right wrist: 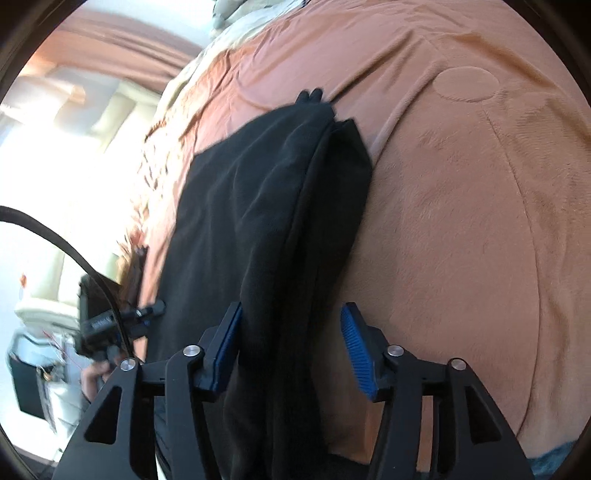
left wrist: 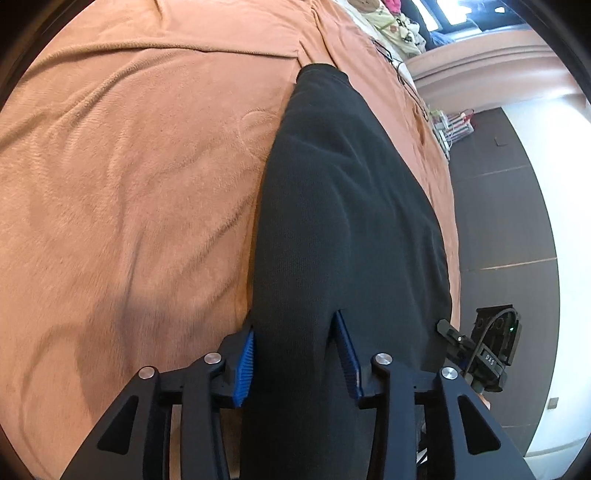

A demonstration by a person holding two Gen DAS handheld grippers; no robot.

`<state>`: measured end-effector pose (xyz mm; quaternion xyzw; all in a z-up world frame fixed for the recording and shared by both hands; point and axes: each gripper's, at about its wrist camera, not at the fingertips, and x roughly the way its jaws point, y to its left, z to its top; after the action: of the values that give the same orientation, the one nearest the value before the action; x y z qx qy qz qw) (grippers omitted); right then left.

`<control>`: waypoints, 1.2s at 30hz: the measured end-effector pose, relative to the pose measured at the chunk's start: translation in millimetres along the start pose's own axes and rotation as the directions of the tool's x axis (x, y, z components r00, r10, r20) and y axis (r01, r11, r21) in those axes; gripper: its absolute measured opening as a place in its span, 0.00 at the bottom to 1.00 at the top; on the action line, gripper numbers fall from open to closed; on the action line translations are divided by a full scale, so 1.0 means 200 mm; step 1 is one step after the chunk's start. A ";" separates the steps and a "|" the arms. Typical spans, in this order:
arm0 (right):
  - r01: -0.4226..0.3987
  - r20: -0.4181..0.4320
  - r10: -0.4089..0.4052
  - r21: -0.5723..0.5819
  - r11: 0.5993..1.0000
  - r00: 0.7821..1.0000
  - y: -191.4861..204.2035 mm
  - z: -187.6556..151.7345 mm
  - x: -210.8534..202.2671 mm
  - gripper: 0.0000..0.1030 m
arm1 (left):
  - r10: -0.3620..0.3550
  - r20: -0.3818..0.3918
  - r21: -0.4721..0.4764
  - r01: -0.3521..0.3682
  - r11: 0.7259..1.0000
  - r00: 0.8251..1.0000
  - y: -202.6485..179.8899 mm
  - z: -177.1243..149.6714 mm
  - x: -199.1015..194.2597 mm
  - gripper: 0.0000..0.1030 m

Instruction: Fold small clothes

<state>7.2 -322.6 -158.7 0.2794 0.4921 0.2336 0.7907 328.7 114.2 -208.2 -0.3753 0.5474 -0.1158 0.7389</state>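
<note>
A black knit garment [left wrist: 343, 206] lies stretched along an orange fleece blanket [left wrist: 129, 166] near the bed's edge. My left gripper [left wrist: 295, 347] is open, its blue pads on either side of the garment's near end. In the right wrist view the same garment [right wrist: 258, 206] shows folded lengthwise, with a layered edge on its right. My right gripper [right wrist: 291, 343] is open, its jaws wide apart around the cloth's other end. The right gripper also shows in the left wrist view [left wrist: 476, 354], and the left gripper in the right wrist view [right wrist: 122, 321].
The orange blanket [right wrist: 461, 221] covers the bed widely on one side of the garment. The bed edge drops to a dark floor [left wrist: 498, 206]. Patterned bedding [left wrist: 391, 22] lies at the far end. A black cable [right wrist: 55, 240] hangs beside the bed.
</note>
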 end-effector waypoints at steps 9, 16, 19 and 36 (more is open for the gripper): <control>-0.092 0.010 0.092 0.072 0.993 0.996 -0.17 0.14 0.16 0.50 | -0.025 0.002 -0.020 0.025 0.999 1.000 0.02 0.11 0.06 0.45; -0.154 0.042 0.151 0.089 0.984 0.988 -0.23 0.23 0.24 0.50 | -0.040 0.013 -0.026 0.041 0.999 0.999 0.02 0.22 0.11 0.47; -0.195 0.086 0.191 0.044 0.980 0.978 -0.19 0.25 0.22 0.46 | -0.051 0.022 -0.025 0.052 0.998 0.998 0.03 0.26 0.13 0.48; -0.230 0.008 0.230 0.020 0.973 0.973 -0.22 0.32 0.42 0.46 | -0.102 0.032 0.010 0.102 0.995 0.994 0.03 0.47 0.21 0.47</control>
<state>103.4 -313.8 -220.5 0.3435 0.4566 0.3175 0.7568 428.0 133.6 -231.5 -0.4015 0.5148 -0.1497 0.7425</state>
